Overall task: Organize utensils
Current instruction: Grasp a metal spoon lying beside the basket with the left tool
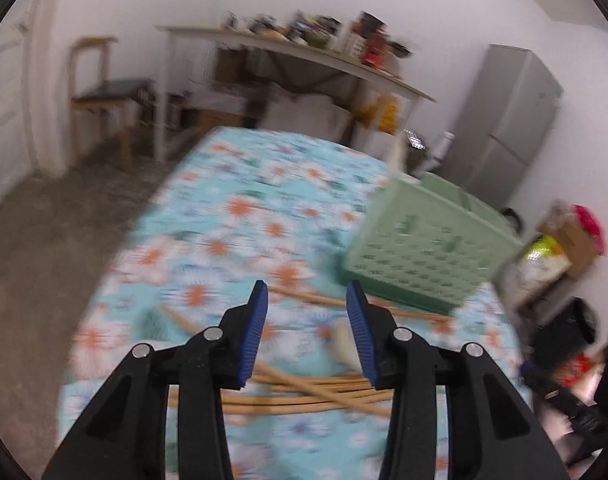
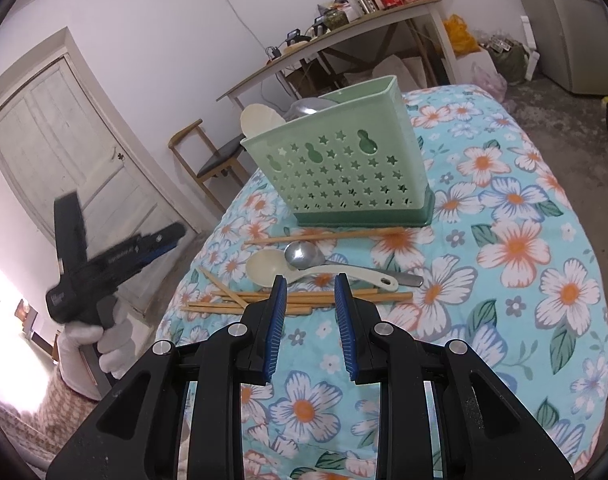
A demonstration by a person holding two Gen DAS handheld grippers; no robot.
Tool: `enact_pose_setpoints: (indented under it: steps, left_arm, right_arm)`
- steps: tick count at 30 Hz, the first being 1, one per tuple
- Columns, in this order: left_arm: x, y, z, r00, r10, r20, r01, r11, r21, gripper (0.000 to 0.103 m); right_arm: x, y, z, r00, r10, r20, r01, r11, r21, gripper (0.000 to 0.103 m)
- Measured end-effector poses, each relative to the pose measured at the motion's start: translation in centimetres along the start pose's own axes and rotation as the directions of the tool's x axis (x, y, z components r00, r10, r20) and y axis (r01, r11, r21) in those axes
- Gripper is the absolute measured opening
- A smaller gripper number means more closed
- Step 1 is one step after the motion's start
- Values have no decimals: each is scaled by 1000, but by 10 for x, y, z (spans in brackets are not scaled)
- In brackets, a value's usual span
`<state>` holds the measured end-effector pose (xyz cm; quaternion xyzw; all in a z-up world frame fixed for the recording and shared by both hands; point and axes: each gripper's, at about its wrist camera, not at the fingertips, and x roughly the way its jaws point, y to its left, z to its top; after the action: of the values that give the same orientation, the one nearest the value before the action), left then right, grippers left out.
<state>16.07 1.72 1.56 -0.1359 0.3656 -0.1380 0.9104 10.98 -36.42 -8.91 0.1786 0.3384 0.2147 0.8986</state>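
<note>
A green utensil holder [image 2: 344, 168] with star cut-outs stands on the flowered tablecloth [image 2: 512, 248]; a cream spoon [image 2: 259, 118] and a metal spoon [image 2: 304, 109] stick out of it. In front lie several wooden chopsticks [image 2: 304, 298], a metal spoon [image 2: 304, 256] and a cream spoon [image 2: 263, 268]. My right gripper [image 2: 310, 280] hovers open just short of them, nothing between its pads. My left gripper [image 1: 307, 286] is open and empty above the chopsticks [image 1: 295, 396], with the holder [image 1: 424, 248] ahead to its right. The right wrist view shows it [image 2: 115, 256] raised off the table's left edge in a white-gloved hand [image 2: 103, 340].
A wooden chair [image 2: 215, 156] stands beyond the table's far left corner, a white door [image 2: 63, 140] behind it. A long side table [image 2: 344, 28] loaded with bottles and boxes runs along the back wall. A grey fridge [image 1: 504, 120] and bags on the floor are to the right.
</note>
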Motion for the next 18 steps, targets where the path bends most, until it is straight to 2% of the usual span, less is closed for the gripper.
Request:
enact_pose_setpoints:
  steps: [2,3,5,8,9,12,18]
  left_arm:
    - [13,-9,6,996,-73,-46,73,997,-7,39]
    - [24,-12,10,989,-122,-86,120,992,-27,39]
    - [45,-17,16,966,-196,-166,186,980,-73,39]
    - [79,-15,19,928,-256,-269,214,961,-177,39]
    - [91,-12,19,918,-256,-302,200,958,-203,38]
    - [114,-7,19,915,-210,-344,143,967,-209,37]
    - [140,-3,17,884,-221,-413,131,963,-236,37]
  right_arm:
    - [1,-1,-1,1000,2,-2,-2,1000,4,26]
    - [2,-2,-1,1000,4,-2,-4,1000,10,26]
    - [3,-5,-2,1000,7,0,-7,1000,23,26]
    - [4,-12,-2,1000,11,2,-11,999,46,26]
    - [5,-15,-2,1000,12,1,-12,999,52,26]
    - [6,-22,-3,1000,17,-4,-16,998,67,26]
    - [9,-32,-3,999,31,-6,-30,996,89,26]
